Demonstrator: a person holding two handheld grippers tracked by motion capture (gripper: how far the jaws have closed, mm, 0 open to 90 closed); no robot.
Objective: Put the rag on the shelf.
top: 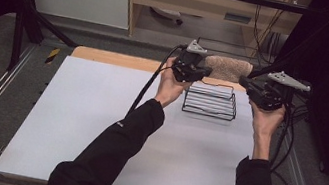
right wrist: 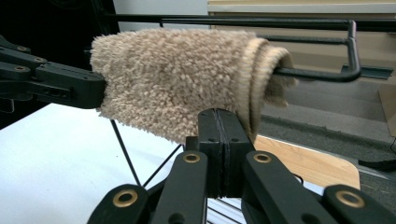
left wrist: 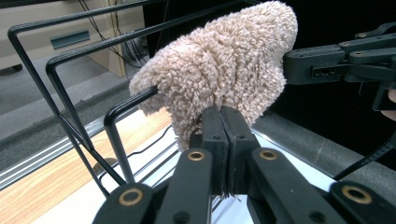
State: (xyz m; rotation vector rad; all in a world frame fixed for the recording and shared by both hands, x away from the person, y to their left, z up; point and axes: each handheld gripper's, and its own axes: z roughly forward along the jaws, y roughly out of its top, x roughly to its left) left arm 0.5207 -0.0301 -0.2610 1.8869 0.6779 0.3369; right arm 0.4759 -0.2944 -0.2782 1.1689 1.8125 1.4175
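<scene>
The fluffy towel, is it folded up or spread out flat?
Folded. The beige towel hangs doubled over a bar of the black wire rack, layered edges showing at one end.

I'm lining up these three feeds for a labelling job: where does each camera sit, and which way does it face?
High view: above the person's side, looking forward and down on the white table; both forearms, left gripper and right gripper show.
Left gripper view: rides the left gripper, looking along its shut jaws at the fluffy beige towel on the black wire rack.
Right gripper view: rides the right gripper, facing the towel's other end.
Shared: both gripper views show the towel and the opposite gripper.
</scene>
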